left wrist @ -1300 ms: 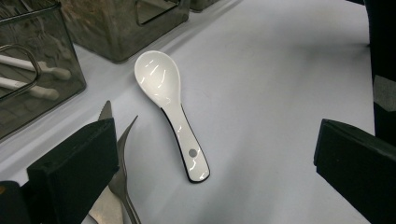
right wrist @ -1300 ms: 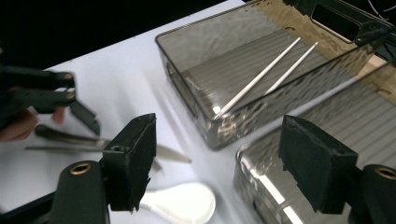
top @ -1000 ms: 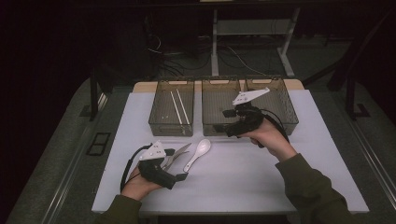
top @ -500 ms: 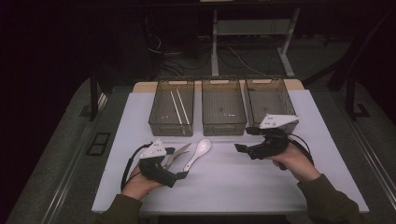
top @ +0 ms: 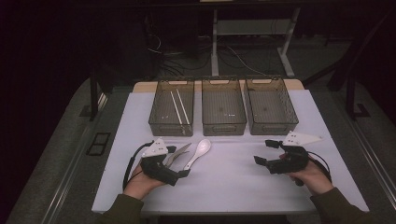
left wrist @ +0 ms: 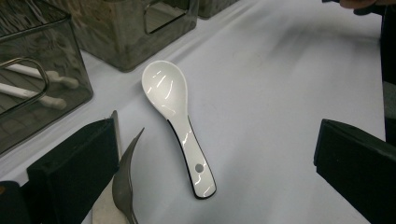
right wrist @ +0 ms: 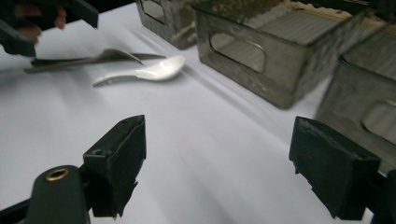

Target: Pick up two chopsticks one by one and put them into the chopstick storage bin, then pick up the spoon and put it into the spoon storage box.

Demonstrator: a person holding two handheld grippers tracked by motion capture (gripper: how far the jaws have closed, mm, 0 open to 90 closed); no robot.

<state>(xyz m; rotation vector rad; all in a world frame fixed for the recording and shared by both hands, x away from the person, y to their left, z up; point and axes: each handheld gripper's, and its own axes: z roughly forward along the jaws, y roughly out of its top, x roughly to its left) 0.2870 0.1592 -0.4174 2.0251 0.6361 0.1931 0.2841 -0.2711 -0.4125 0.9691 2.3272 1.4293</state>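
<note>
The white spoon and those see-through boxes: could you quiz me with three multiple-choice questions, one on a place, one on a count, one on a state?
1. Where does the white spoon lie?
A. in the middle box
B. on the table in front of the boxes
C. in the right claw

2. How many boxes stand in the row?
A. two
B. three
C. five

3. How does the right claw stand?
A. open and empty
B. shut on a fork
C. shut on the spoon

Answers: 1 B, it lies on the white table by the left claw. 2 B, left box, middle box, right box. 3 A, bare table shows between its jaws, which have just been opening.
</note>
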